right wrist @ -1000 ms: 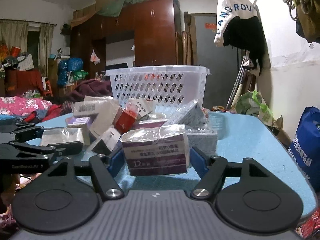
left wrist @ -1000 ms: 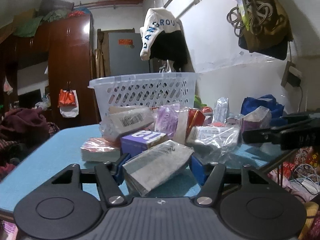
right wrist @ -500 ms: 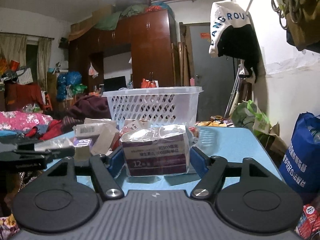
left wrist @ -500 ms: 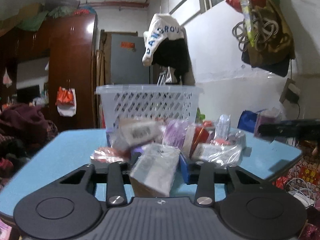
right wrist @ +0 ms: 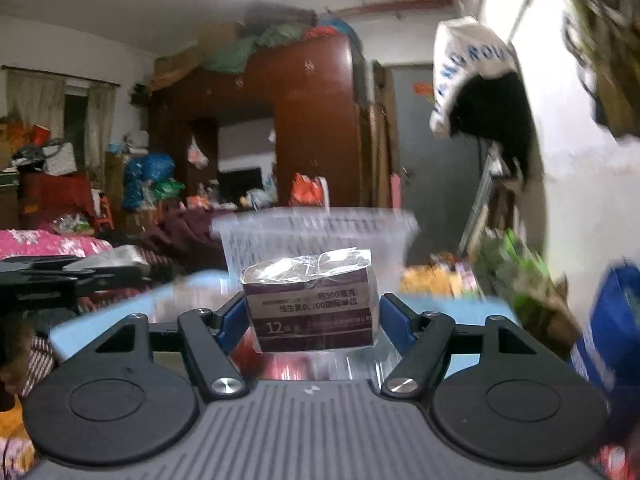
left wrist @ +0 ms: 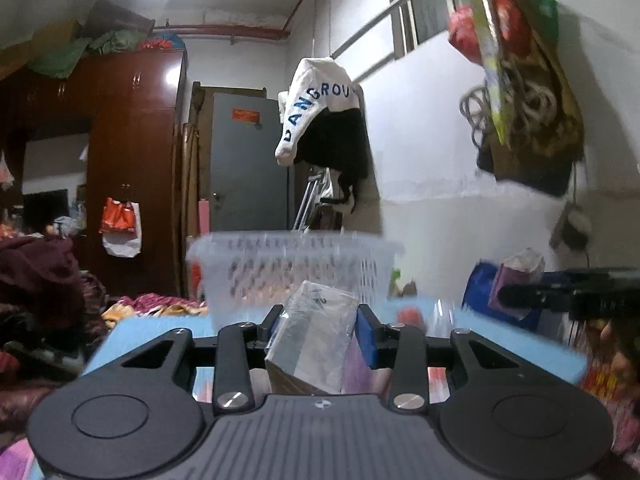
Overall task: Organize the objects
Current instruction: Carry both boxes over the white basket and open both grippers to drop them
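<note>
Carrying a grey wrapped packet point(left wrist: 312, 336) in my left gripper point(left wrist: 316, 326) and a purple box point(right wrist: 312, 308) in my right gripper point(right wrist: 312, 316), both clamped tight. I want each above the white basket point(right wrist: 316, 232) rim before letting go.

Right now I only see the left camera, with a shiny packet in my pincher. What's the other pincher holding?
Observer: The right gripper is shut on a purple box wrapped in clear plastic.
Operator: Does the box have writing?
Observer: Yes, white Chinese print and a "12" on its front.
Operator: Is the box near the basket?
Observer: The white basket sits straight behind the box, its rim a bit higher in the right view.
Operator: Can you see my pincher from there?
Observer: Yes, the left gripper shows at that view's left edge, with the silvery packet in it.
</note>
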`<state>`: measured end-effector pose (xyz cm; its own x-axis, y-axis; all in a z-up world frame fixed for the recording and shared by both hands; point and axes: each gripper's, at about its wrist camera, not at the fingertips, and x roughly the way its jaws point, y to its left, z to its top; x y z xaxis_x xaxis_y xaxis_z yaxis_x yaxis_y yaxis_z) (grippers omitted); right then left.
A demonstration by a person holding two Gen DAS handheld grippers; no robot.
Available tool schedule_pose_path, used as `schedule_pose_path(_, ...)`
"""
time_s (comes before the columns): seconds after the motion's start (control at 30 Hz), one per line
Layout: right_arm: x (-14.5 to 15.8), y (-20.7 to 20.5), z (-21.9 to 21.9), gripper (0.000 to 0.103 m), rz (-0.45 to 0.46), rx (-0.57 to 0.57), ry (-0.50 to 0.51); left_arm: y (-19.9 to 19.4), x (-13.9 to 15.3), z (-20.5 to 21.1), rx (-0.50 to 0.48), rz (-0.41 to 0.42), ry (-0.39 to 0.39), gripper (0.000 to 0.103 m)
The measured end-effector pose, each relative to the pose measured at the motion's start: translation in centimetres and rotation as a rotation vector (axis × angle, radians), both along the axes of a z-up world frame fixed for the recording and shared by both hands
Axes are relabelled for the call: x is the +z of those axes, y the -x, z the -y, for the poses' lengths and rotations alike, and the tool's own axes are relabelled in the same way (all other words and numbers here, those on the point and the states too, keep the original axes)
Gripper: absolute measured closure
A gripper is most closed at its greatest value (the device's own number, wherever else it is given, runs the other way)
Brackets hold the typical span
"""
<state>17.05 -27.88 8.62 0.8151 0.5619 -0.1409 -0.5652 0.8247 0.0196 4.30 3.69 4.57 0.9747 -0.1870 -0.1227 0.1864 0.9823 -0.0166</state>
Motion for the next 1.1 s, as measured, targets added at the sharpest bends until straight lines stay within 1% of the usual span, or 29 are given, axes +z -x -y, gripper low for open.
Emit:
schedule_pose_path(0.03, 1.3, -1.2, -0.9, 0.030, 0.027, 0.006, 0.009, -1.5, 1.3, -0.2, 0.001, -0.006, 0.006, 0.061)
schedule_pose_path(0.07, 2.8, -3.0, -2.4, 0.030, 0.064, -0.001, 0.041, -3.6, 2.8, -0.3, 0.002, -0.022, 0.004, 0.062)
schedule_pose_path(0.1, 3.9, -4.8, -3.8, 0.030, 0.078, -0.008, 0.072, -5.8, 4.3, -0.5, 0.006, -0.032, 0.005, 0.062)
schedule_pose_path(0.13, 4.6, -6.5, -5.1, 0.030, 0.075, -0.008, 0.098, -7.8, 5.5, -0.7, 0.016, -0.048, 0.010, 0.062)
schedule_pose_path(0.2, 5.9, -10.9, -7.7, 0.030, 0.022, -0.013, 0.134, -12.6, 7.3, -1.2, 0.014, -0.114, 0.034, 0.062)
schedule_pose_path(0.27, 6.0, -14.7, -9.6, 0.030, -0.041, -0.014, 0.164, -16.8, 7.9, -1.5, 0.048, -0.179, 0.040, 0.062)
schedule_pose_path(0.3, 5.8, -16.3, -10.3, 0.030, -0.070, -0.029, 0.184, -18.8, 7.7, -1.7, 0.064, -0.215, 0.052, 0.061)
schedule_pose_path(0.4, 4.4, -19.4, -11.3, 0.030, -0.154, -0.046, 0.213, -22.9, 6.3, -2.0, 0.077, -0.311, 0.075, 0.061)
schedule_pose_path(0.43, 4.1, -19.8, -11.5, 0.029, -0.173, -0.047, 0.220, -23.2, 5.8, -2.1, 0.070, -0.310, 0.076, 0.059)
schedule_pose_path(0.47, 3.7, -19.8, -11.4, 0.019, -0.172, -0.048, 0.219, -23.5, 5.5, -2.1, 0.064, -0.304, 0.075, 0.043)
schedule_pose_path(0.5, 3.6, -19.7, -11.1, 0.010, -0.173, -0.052, 0.216, -23.7, 5.1, -2.1, 0.065, -0.303, 0.080, 0.017)
schedule_pose_path(0.53, 3.6, -19.5, -10.8, 0.000, -0.174, -0.060, 0.206, -23.6, 5.0, -2.1, 0.067, -0.296, 0.085, 0.008)
schedule_pose_path(0.57, 3.8, -18.5, -10.1, 0.000, -0.156, -0.068, 0.175, -23.4, 4.9, -2.2, 0.072, -0.281, 0.076, 0.005)
schedule_pose_path(0.6, 4.2, -17.5, -9.5, 0.000, -0.141, -0.060, 0.147, -22.8, 4.9, -2.1, 0.080, -0.263, 0.052, 0.004)
schedule_pose_path(0.63, 4.7, -16.3, -8.8, 0.000, -0.125, -0.039, 0.117, -22.1, 4.9, -2.2, 0.087, -0.250, 0.039, 0.003)
schedule_pose_path(0.67, 5.0, -14.7, -7.8, 0.000, -0.112, -0.020, 0.077, -21.3, 5.0, -2.3, 0.085, -0.236, 0.038, 0.000)
schedule_pose_path(0.7, 5.1, -13.4, -6.9, 0.000, -0.117, -0.022, 0.042, -20.0, 4.9, -2.6, 0.068, -0.214, 0.045, 0.000)
schedule_pose_path(0.77, 4.3, -10.6, -4.9, 0.000, -0.172, -0.071, 0.000, -16.9, 4.5, -3.4, 0.033, -0.157, 0.088, 0.000)
schedule_pose_path(0.83, 2.1, -7.2, -2.6, 0.000, -0.165, -0.082, -0.023, -14.1, 3.2, -3.5, 0.015, -0.177, 0.059, 0.000)
schedule_pose_path(0.9, -1.1, -3.6, -0.2, 0.000, -0.165, -0.041, -0.048, -9.7, 1.0, -3.4, 0.050, -0.131, 0.042, 0.000)
schedule_pose_path(0.93, -3.0, -1.7, 0.8, 0.000, -0.161, -0.020, -0.074, -8.0, 0.0, -3.2, 0.058, -0.121, 0.036, 0.000)
schedule_pose_path(0.97, -4.4, -0.4, 1.4, 0.000, -0.161, -0.007, -0.106, -6.2, -1.2, -3.1, 0.048, -0.111, 0.041, 0.000)
schedule_pose_path(1.0, -5.6, 0.5, 1.5, 0.000, -0.171, 0.004, -0.122, -4.7, -2.4, -3.2, 0.033, -0.105, 0.064, 0.000)
schedule_pose_path(1.03, -6.5, 1.4, 1.1, 0.000, -0.185, 0.020, -0.115, -3.7, -3.3, -3.1, 0.019, -0.113, 0.078, 0.001)
schedule_pose_path(1.1, -7.6, 2.4, -0.5, 0.000, -0.177, 0.059, -0.066, -2.1, -5.0, -3.2, 0.013, -0.117, 0.084, 0.008)
